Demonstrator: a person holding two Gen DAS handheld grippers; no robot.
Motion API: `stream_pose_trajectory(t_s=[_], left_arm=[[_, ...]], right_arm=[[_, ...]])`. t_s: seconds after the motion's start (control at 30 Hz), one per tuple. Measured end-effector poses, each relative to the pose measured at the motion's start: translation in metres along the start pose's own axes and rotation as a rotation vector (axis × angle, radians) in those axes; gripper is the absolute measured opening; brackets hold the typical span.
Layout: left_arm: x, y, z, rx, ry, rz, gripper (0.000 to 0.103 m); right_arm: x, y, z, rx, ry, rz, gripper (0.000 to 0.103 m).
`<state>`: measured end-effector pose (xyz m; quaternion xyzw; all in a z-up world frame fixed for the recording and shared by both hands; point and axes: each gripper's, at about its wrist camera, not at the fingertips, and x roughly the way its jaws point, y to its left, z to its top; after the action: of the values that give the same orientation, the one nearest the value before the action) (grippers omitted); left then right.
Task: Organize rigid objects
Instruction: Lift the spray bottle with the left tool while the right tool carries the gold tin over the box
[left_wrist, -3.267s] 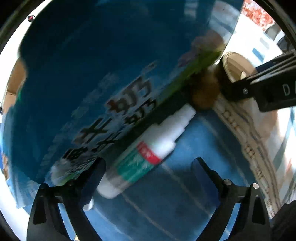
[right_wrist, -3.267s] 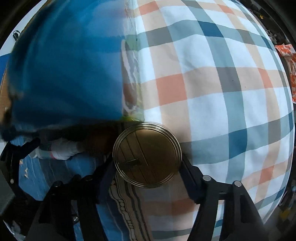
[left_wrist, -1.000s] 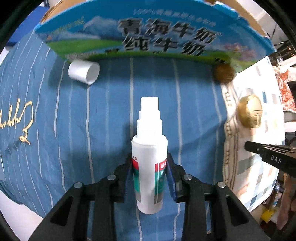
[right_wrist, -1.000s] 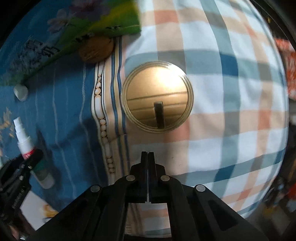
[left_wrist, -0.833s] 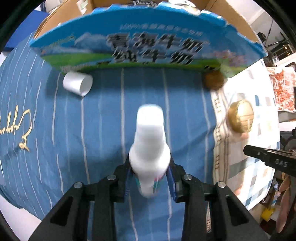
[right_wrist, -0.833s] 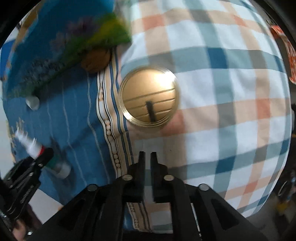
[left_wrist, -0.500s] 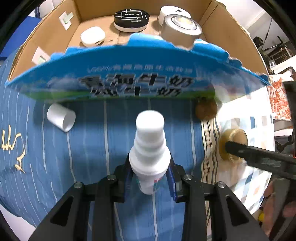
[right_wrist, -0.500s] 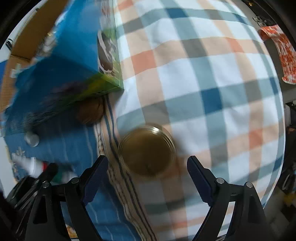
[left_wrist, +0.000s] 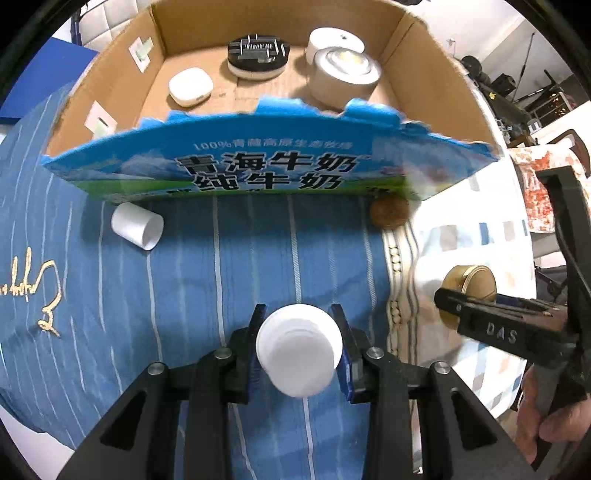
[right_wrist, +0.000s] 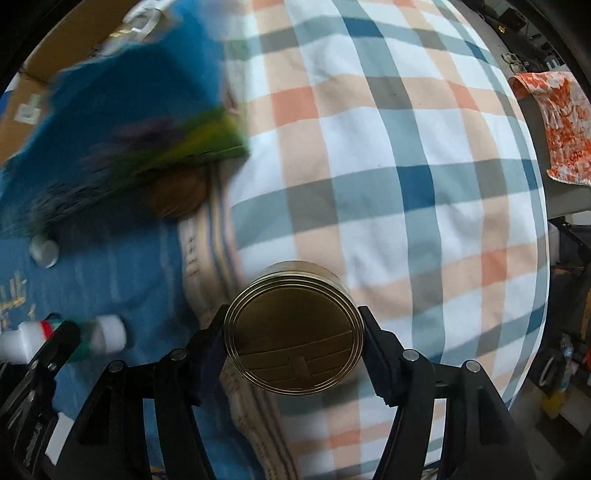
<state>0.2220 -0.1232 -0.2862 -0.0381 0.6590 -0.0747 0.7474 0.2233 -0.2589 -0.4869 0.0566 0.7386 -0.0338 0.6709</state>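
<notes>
Done: four round items are already placed in the open cardboard box | Left gripper: clamped on white plastic spray bottle, held before the box | Right gripper: closing around gold round tin, right of the box | Left: white cap, brown nut against the box front.

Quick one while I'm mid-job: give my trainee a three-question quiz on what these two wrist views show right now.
1. True or false: the left gripper is shut on the white spray bottle.
2. Which item sits between the closing jaws of the right gripper? A) brown nut B) gold round tin C) white cap
3. Fill in: the loose white cap lies on the blue striped cloth just in front of the ____ wall of the cardboard box.

Key
1. True
2. B, the gold round tin
3. Blue printed wall; the brown nut lies at its other end.
</notes>
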Motion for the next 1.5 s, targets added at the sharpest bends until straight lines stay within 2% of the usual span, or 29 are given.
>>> stream_pose_trajectory(t_s=[0.2, 0.3, 0.33, 0.37, 0.53, 0.7, 0.93, 1.1, 1.2, 1.37, 1.5], left_arm=[[-0.037, 0.004, -0.019, 0.011, -0.061, -0.023, 0.03], [-0.054, 0.006, -0.023, 0.014, -0.102, -0.037, 0.03], [-0.059, 0.006, -0.022, 0.015, -0.117, -0.039, 0.03], [-0.065, 0.008, -0.021, 0.014, -0.131, -0.043, 0.03], [-0.102, 0.01, -0.008, 0.016, -0.214, -0.068, 0.03], [-0.139, 0.016, 0.012, 0.017, -0.297, -0.083, 0.03], [-0.156, 0.033, 0.045, 0.016, -0.35, -0.065, 0.03], [-0.15, 0.051, 0.068, 0.012, -0.331, -0.061, 0.03], [-0.135, 0.067, 0.087, -0.001, -0.281, -0.072, 0.03], [-0.094, 0.093, 0.119, -0.023, -0.159, -0.091, 0.03], [-0.04, 0.111, 0.145, -0.04, -0.019, -0.115, 0.03]], right_arm=[[-0.047, 0.026, -0.034, -0.087, -0.109, 0.019, 0.067], [-0.082, 0.04, -0.033, -0.125, -0.159, 0.025, 0.067], [-0.105, 0.034, -0.016, -0.136, -0.169, 0.032, 0.067], [-0.129, 0.027, -0.022, -0.148, -0.177, 0.039, 0.067], [-0.215, 0.034, -0.013, -0.187, -0.235, 0.079, 0.067], [-0.256, 0.049, -0.006, -0.219, -0.299, 0.111, 0.067], [-0.29, 0.071, 0.014, -0.248, -0.368, 0.112, 0.067], [-0.296, 0.089, 0.036, -0.264, -0.371, 0.131, 0.067], [-0.288, 0.098, 0.053, -0.261, -0.348, 0.157, 0.067], [-0.252, 0.116, 0.093, -0.257, -0.265, 0.188, 0.067], [-0.213, 0.133, 0.123, -0.254, -0.181, 0.189, 0.067]])
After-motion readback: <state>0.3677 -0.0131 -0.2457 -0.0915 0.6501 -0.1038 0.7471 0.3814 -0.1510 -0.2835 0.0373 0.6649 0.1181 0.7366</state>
